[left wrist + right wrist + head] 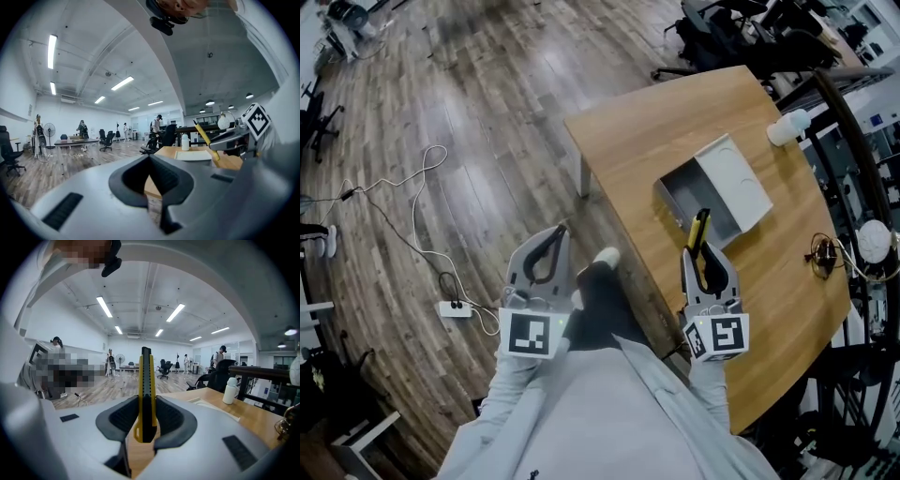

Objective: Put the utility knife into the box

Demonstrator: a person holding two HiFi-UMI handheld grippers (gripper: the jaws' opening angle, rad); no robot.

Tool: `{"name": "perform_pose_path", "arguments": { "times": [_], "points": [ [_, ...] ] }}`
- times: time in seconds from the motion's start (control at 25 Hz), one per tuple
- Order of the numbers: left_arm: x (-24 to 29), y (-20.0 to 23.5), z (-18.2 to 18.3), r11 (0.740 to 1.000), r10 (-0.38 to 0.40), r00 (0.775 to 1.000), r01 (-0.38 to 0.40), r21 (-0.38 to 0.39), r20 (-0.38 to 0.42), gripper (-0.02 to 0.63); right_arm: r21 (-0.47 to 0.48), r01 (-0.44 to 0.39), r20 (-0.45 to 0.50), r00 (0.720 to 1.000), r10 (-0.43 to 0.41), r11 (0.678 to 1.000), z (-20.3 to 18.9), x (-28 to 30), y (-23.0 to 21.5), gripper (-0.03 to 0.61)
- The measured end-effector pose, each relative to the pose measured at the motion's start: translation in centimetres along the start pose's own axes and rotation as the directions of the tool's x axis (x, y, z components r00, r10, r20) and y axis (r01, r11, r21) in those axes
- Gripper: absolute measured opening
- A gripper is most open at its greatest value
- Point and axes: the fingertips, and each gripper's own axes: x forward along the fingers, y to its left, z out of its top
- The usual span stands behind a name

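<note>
My right gripper (145, 423) is clamped on the utility knife (146, 376), which sticks out ahead of the jaws. Just ahead: open box (675, 192) on table (647, 131). My left gripper (546, 251), jaws together, empty, hangs off the table edge

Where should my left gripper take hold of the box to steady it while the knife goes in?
Take the box by the long wall opposite its open lid, probably coming from the left with the jaws straddling the rim. That wall stands upright, thin and bare. The lid blocks the far side, and the knife in the right gripper hangs over the near end.
</note>
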Motion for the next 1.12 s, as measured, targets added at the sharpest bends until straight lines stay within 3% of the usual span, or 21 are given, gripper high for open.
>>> {"name": "perform_pose_path", "arguments": {
  "times": [0.16,0.36,0.56,0.76,0.92,1.12],
  "points": [
    [4.1,-0.1,1.2,0.998,-0.062,0.998,0.062,0.029,0.018,0.018,0.033,0.052,0.012,0.999,-0.052,0.998,0.3,1.9,-2.2,0.126],
    [12.3,-2.1,3.4,0.975,-0.209,0.978,0.207,0.082,0.011,0.018,0.091,0.169,0.024,0.985,-0.172,0.981,0.8,3.8,-7.2,0.126],
    [20.3,-6.0,6.1,0.93,-0.351,0.936,0.346,0.122,0.024,0.018,0.117,0.291,0.026,0.955,-0.296,0.95,1.4,4.3,-13.3,0.126],
    [25.2,-10.9,7.9,0.867,-0.482,0.876,0.472,0.16,0.028,0.018,0.146,0.406,-0.002,0.912,-0.41,0.902,0.9,2.6,-18.0,0.126],
    [27.8,-13.5,8.6,0.831,-0.54,0.842,0.529,0.172,0.017,0.018,0.176,0.473,-0.024,0.879,-0.476,0.864,0.2,1.2,-20.5,0.126],
    [29.5,-15.2,9.2,0.8,-0.582,0.813,0.571,0.183,0.01,0.018,0.175,0.514,-0.04,0.856,-0.516,0.84,0.0,0.4,-22.0,0.126]
  ]
}}
